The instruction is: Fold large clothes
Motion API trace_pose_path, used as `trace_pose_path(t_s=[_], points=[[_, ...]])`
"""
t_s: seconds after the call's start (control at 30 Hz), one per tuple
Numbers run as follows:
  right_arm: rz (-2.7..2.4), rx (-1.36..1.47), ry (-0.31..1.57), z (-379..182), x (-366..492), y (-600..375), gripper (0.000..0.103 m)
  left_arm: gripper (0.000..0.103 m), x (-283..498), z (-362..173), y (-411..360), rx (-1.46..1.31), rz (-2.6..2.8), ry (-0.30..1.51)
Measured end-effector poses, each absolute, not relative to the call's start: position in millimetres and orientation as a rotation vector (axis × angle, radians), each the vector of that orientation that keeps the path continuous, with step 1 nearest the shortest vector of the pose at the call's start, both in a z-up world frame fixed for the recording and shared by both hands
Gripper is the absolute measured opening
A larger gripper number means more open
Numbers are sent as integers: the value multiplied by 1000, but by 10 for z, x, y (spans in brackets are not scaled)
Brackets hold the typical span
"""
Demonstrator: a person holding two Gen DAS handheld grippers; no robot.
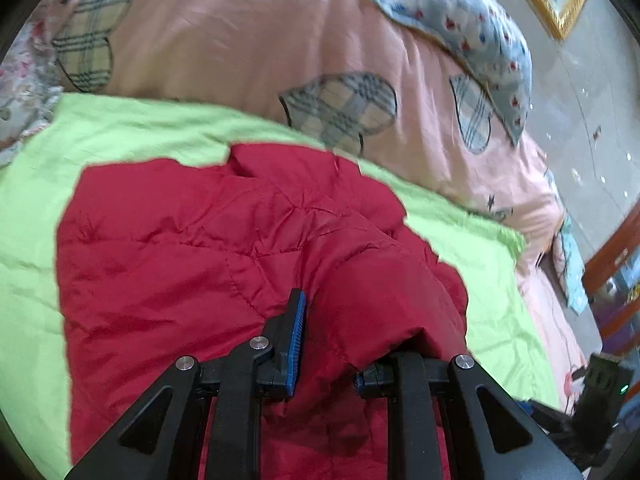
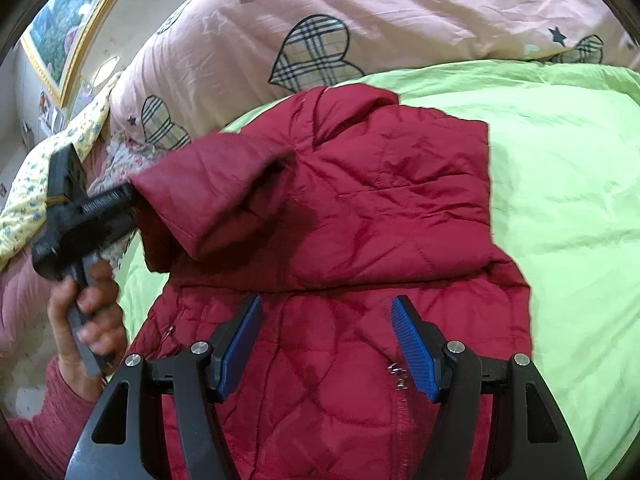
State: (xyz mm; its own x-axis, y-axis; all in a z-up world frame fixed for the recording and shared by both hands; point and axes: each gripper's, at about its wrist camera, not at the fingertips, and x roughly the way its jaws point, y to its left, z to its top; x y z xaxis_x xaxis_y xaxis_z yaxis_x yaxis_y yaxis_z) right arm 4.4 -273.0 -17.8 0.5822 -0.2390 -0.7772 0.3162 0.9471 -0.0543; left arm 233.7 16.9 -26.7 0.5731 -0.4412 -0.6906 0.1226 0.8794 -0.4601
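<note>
A red quilted jacket (image 2: 384, 208) lies on a light green sheet (image 2: 560, 184) on the bed; it also shows in the left wrist view (image 1: 180, 248). My left gripper (image 1: 326, 344) is shut on the jacket's sleeve cuff (image 1: 380, 312), which drapes over its right finger. In the right wrist view the left gripper (image 2: 120, 204) holds that sleeve (image 2: 208, 196) lifted at the jacket's left side. My right gripper (image 2: 326, 344) is open and empty, hovering just above the jacket's lower body, near a zipper pull (image 2: 396, 376).
A pink duvet with plaid hearts (image 1: 248, 40) lies bunched behind the green sheet (image 1: 120, 128). A blue floral pillow (image 1: 460, 28) rests on it. A gold-framed picture (image 2: 60, 32) hangs on the wall. The bed's edge and wooden furniture (image 1: 612, 248) lie to the right.
</note>
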Motion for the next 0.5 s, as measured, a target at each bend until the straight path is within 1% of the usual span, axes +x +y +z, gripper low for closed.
trace_pose_path(t_s=[0.2,0.33,0.5], points=[[-305,212,843,-98,96,-2937,70,19,2449,-714,18,-379,-344,1010],[-276,318,828,-154,259,-3131,73,19,2514,-753,137,-411,-347,1014],[-228,519,849,-440,563,-3408,73,20,2512,-758,127,-384,-344,1008]])
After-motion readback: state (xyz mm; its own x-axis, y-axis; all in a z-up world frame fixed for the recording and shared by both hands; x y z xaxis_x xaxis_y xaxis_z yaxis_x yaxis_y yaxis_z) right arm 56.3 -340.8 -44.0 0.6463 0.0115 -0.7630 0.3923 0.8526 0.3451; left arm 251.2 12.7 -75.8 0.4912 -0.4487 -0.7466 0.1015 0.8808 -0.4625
